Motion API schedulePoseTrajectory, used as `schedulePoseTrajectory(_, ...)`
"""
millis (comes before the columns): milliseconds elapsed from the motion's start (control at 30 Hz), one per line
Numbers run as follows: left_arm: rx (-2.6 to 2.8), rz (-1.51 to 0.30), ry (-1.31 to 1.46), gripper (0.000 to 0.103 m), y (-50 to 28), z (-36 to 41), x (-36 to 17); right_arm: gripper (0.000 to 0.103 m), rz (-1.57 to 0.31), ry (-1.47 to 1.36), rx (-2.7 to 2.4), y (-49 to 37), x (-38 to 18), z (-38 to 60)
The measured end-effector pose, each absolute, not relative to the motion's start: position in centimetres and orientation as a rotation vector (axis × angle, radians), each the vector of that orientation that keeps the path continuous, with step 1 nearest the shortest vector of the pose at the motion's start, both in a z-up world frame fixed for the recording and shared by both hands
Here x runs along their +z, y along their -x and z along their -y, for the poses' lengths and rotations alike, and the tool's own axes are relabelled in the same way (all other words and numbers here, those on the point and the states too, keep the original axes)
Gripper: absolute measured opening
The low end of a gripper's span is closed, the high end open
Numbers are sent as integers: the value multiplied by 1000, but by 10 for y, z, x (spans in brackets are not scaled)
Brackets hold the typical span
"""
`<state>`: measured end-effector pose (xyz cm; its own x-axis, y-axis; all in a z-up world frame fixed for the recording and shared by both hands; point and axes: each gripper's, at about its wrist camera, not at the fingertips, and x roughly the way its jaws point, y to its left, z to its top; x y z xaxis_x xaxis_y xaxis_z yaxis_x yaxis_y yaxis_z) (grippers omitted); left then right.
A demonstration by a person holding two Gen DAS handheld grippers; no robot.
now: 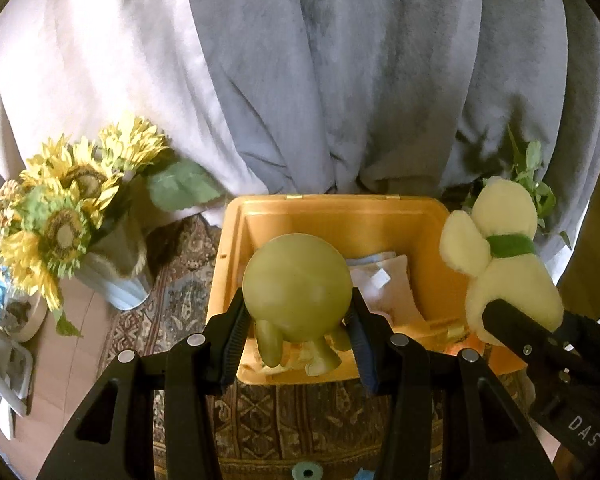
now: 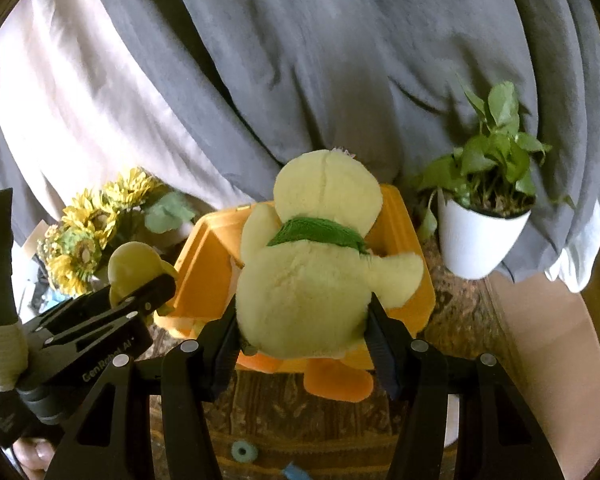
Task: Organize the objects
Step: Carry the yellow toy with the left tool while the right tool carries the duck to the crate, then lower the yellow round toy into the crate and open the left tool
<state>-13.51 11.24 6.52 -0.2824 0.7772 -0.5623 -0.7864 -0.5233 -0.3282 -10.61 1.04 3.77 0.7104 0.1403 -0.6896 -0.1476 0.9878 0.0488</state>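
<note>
The left gripper [image 1: 298,320] is closed on a green round-headed figure [image 1: 296,284], pads pressing on both sides below the head. The figure hangs above the near part of the open yellow bin [image 1: 236,240], legs pointing toward the camera. The right gripper [image 2: 302,332] is closed on a pale yellow plush duck [image 2: 308,280] with a green neck band and orange feet; the duck is held above the right side of the bin. White folded items [image 1: 384,284] lie inside the bin. The bin stands on a patterned rug [image 1: 180,292]. Sunflowers in a vase [image 1: 68,208] stand beyond the bin's left edge; a potted plant [image 2: 484,216] stands to its right. A grey drape [image 1: 340,80] hangs behind.
</note>
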Motion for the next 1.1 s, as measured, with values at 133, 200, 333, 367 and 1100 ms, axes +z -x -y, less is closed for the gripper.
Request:
schedulePoseTrajectory(133,1946,-21,845,46,143,-123,66,57,-757,19,165,94,40,-11)
schedulePoseTrajectory(200,1943,-26,847,46,146,-128,66,57,-751,47,206,88,39,-12)
schedulePoseTrajectory(333,1935,-42,854,47,153,-141,63,57,-761,56,209,74,35,-13)
schedulePoseTrajectory(367,1934,-46,857,47,154,-143,62,57,-767,58,208,69,34,-13)
schedulePoseTrajectory(1100,1999,-137,906,92,172,-181,35,57,-853,85,205,21,-1,-13)
